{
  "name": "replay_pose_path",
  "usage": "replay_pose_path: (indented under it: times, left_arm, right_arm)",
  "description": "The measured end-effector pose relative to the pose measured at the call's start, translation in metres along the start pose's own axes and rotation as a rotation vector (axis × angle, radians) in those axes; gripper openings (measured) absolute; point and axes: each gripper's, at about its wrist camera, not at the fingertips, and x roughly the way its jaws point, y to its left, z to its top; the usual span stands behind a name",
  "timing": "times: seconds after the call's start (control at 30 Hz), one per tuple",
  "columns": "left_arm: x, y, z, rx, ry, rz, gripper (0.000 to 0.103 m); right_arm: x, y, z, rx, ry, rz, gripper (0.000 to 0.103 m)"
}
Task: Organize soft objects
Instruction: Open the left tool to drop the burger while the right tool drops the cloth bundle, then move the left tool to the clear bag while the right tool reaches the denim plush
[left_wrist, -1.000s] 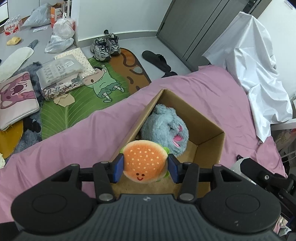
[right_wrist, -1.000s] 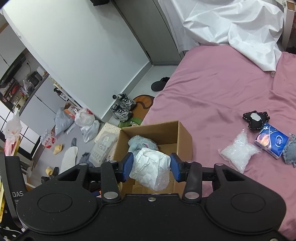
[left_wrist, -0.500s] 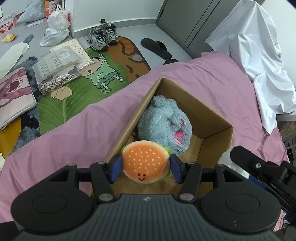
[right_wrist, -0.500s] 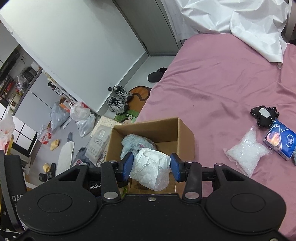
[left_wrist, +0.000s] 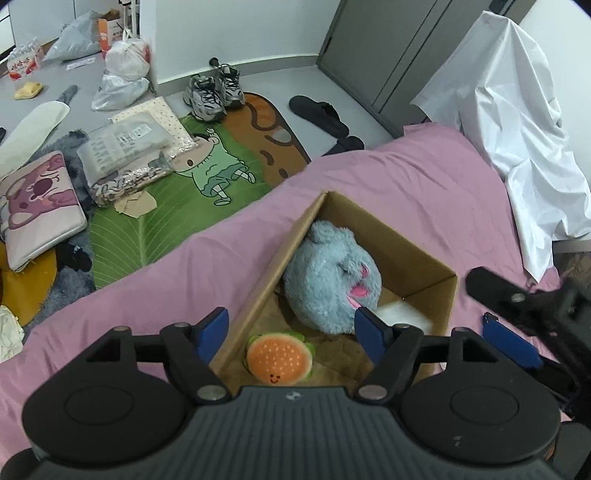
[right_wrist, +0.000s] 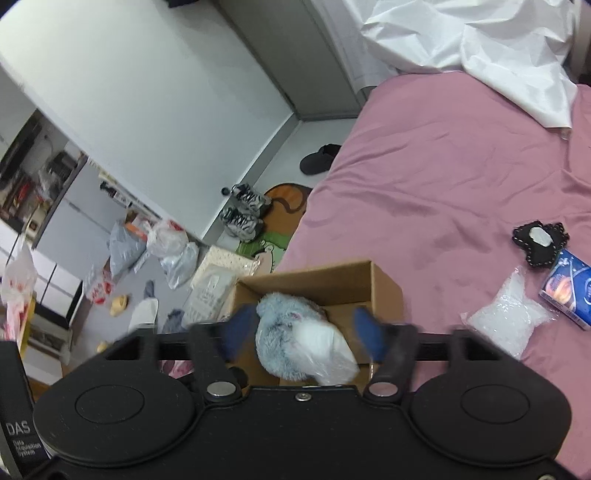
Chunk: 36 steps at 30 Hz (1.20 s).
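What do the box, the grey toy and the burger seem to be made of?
Box: plain brown cardboard, matt, a raw edge along the rim. Grey toy: long fluffy plush. Burger: short smooth plush, probably stuffed, with a stitched smile.

On the black upright plate (right_wrist: 16, 439) at the lower left edge of the right wrist view, white capitals read "DAS", and the smaller lines beneath seem to say "Data Acquisition System", though the print is tiny and slanted. The blue rectangular packet (right_wrist: 569, 295) lying on the pink bedsheet (right_wrist: 424, 177) carries white print that is too small to read. In the left wrist view, the grey plastic mailing bag (left_wrist: 122, 142) on the floor bears a white barcode label, its characters illegible, and the red-and-white package (left_wrist: 22, 66) at the far left shows red characters that cannot be made out.
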Motion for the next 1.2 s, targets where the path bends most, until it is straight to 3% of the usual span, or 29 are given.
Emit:
replay_pose_path:
  times: [0.23,0.5,0.7,1.2]
  left_arm:
    - [-0.01,-0.002,-0.003,0.004,-0.004,0.005,0.085]
    - [-0.025,-0.012,-0.015,0.022,-0.026,-0.02,0.102]
    - [-0.039,-0.025,-0.025,0.062,-0.053,-0.021,0.103]
    - [-0.068,-0.053,-0.051,0.116,-0.137,-0.027,0.103]
  right_arm:
    - [-0.018,-0.005,-0.003,-0.011,-0.012,-0.01,0.078]
    - [-0.045,-0.017,-0.012,-0.041,-0.04,-0.035,0.093]
    - [-0.069,-0.033,-0.015,-0.048,-0.071,-0.044,0.101]
    - [-0.109,-0.066,-0.02,-0.059,-0.114,-0.036,0.103]
